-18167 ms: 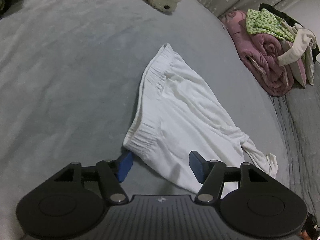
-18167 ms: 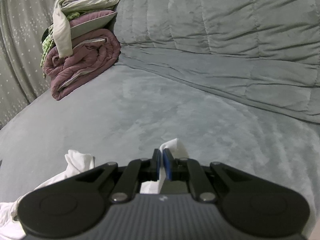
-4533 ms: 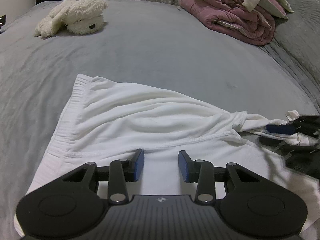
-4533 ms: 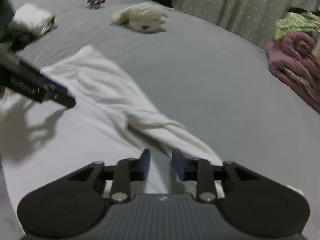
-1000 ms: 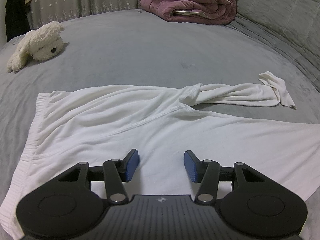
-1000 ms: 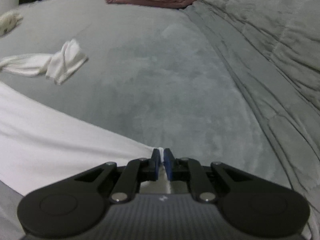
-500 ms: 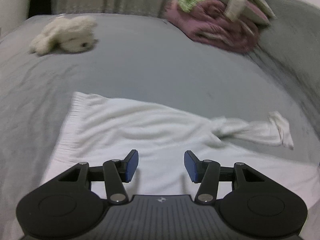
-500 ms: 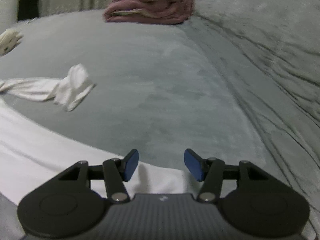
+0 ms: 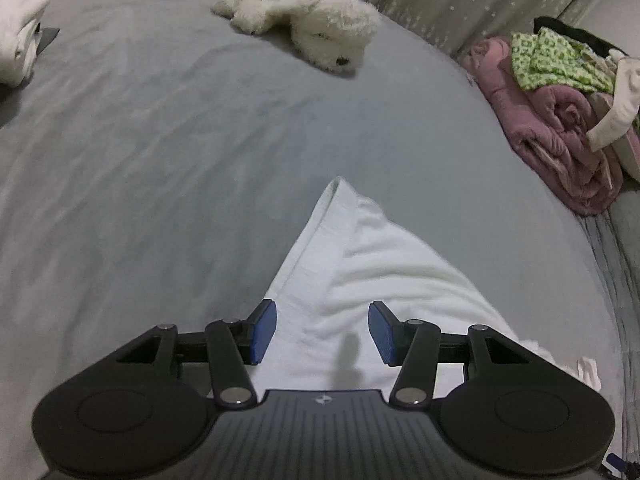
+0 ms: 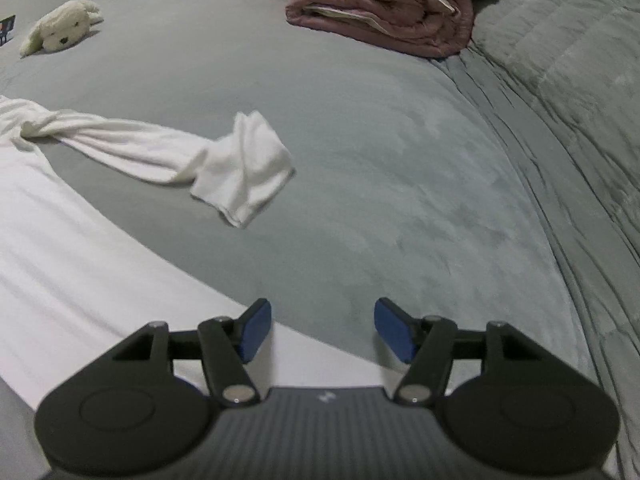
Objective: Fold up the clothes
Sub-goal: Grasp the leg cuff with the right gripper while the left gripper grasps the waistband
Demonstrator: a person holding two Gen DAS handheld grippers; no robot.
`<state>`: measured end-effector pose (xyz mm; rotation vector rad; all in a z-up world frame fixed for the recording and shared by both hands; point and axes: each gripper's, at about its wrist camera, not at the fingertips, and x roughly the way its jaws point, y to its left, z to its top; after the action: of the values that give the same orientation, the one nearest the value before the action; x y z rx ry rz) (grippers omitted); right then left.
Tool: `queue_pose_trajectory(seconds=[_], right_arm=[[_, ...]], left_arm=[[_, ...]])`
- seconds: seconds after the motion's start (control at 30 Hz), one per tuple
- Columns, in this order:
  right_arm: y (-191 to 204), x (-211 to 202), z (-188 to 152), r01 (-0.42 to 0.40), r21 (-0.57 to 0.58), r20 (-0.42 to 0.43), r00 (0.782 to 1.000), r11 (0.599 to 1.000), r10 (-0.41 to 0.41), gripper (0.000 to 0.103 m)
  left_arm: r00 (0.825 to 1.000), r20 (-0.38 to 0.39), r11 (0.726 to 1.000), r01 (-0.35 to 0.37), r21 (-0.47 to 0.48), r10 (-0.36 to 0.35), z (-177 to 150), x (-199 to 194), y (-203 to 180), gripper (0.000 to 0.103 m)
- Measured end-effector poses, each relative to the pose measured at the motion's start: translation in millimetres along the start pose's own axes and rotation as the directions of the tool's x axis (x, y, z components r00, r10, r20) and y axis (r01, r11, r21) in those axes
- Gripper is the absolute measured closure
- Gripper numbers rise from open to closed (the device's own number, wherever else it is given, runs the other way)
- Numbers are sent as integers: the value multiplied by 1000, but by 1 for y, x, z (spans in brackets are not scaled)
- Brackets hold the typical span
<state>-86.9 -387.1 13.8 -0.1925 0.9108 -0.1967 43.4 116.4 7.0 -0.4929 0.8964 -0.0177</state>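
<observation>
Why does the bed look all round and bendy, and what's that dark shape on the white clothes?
Left wrist view: the fisheye lens bulges the bed; a shadow falls on the white garment. Right wrist view: same bulge, dim light, slightly soft edges.

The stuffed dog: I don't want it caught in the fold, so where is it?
The stuffed dog lies far up the grey bed in the left wrist view, well beyond the white garment.

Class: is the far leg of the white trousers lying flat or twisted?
Twisted. The far leg is bunched into a rope, its cuff crumpled on the grey bed.
</observation>
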Motion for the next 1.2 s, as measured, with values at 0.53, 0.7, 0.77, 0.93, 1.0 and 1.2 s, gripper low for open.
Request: queue_pose_trajectory(seconds=[0.53, 0.7, 0.77, 0.93, 1.0, 1.2], right_arm=[[49, 8, 45, -83, -13, 67, 994, 996, 84, 44], [64, 9, 57, -113, -18, 95, 989, 993, 114, 46], [70, 10, 62, -124, -20, 106, 986, 992, 126, 46], [59, 14, 77, -142, 88, 148, 981, 986, 128, 45], [41, 19, 84, -142, 178, 165, 980, 974, 113, 45], [9, 57, 98, -128, 325, 140, 986, 937, 86, 45]], left_arm=[[993, 49, 989, 98, 110, -104, 32, 16, 2, 55], [992, 45, 981, 108, 164, -117, 35, 16, 2, 55], [991, 53, 979, 115, 167, -126, 37, 16, 5, 55], [985, 48, 981, 161, 108, -167, 50, 29, 11, 54], [983, 55, 978, 164, 130, -173, 53, 33, 5, 50], [985, 36, 971, 162, 178, -171, 59, 54, -10, 48]])
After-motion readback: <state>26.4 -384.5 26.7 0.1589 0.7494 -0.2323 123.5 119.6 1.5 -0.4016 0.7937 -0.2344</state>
